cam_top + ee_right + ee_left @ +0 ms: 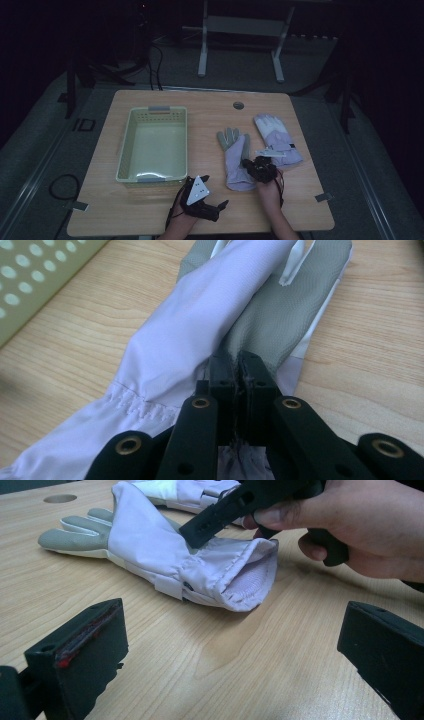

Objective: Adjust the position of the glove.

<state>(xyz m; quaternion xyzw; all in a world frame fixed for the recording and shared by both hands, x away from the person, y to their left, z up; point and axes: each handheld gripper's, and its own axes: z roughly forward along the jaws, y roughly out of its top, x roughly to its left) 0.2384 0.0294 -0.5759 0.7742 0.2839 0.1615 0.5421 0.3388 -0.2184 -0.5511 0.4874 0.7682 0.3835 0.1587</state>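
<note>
your right tool (239,372) is clenched on the cuff fabric of the lilac-and-grey padded glove (200,335), which lies flat on the wooden worktop (210,107) straight ahead of it. your left tool (225,645) rests released, the glove's cuff just beyond its jaws.

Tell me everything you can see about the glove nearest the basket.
The glove is pale lilac fabric with grey fingers and a stitched, gathered cuff showing a fuzzy lining. It lies flat on the wooden table, fingers pointing away from the person, beside a second glove. The right gripper is shut on fabric near its cuff.
</note>
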